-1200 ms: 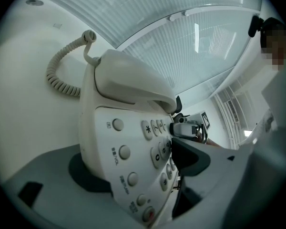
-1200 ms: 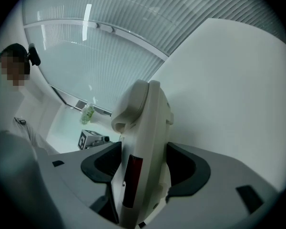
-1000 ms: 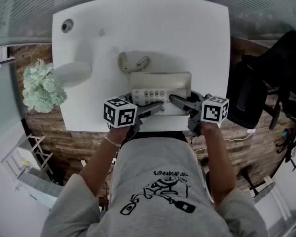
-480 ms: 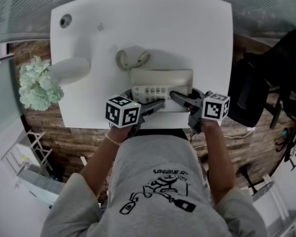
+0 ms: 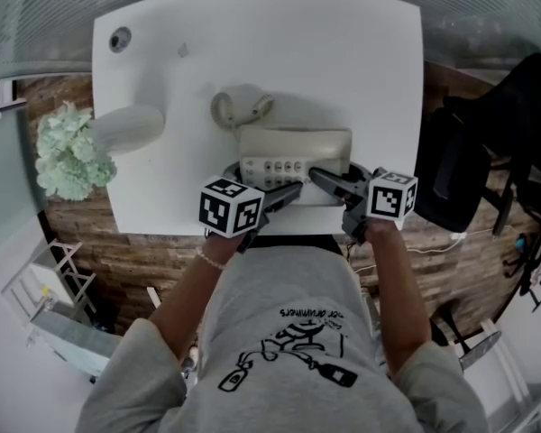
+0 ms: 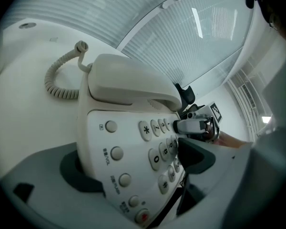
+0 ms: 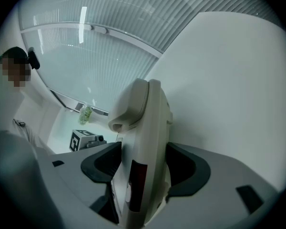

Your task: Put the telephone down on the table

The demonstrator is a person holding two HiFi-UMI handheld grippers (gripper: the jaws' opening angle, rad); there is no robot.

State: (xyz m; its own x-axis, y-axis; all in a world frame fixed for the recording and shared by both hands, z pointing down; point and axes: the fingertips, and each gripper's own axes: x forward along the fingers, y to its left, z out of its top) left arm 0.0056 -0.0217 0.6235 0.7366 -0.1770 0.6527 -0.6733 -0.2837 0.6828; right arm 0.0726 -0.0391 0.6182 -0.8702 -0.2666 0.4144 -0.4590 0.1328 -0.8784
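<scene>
The beige telephone [image 5: 293,154] lies on the white table [image 5: 343,61] near its front edge, handset on the cradle, coiled cord [image 5: 239,106] behind it. My left gripper [image 5: 284,192] reaches over its near left corner. In the left gripper view the keypad [image 6: 157,151] sits between the jaws of the left gripper [image 6: 138,163], which are opening, and the right pad stands a little off the keys. My right gripper [image 5: 329,183] is at the near right corner. The right gripper [image 7: 142,168] has a pad against each face of the telephone [image 7: 143,142].
A white vase [image 5: 131,129] with pale green flowers [image 5: 68,156] hangs over the table's left edge. A round cable hole [image 5: 120,39] is at the far left corner. A black chair [image 5: 469,170] stands to the right on the wooden floor.
The left gripper has rolled a little and its marker cube has shifted slightly right. The telephone and the right gripper have stayed put.
</scene>
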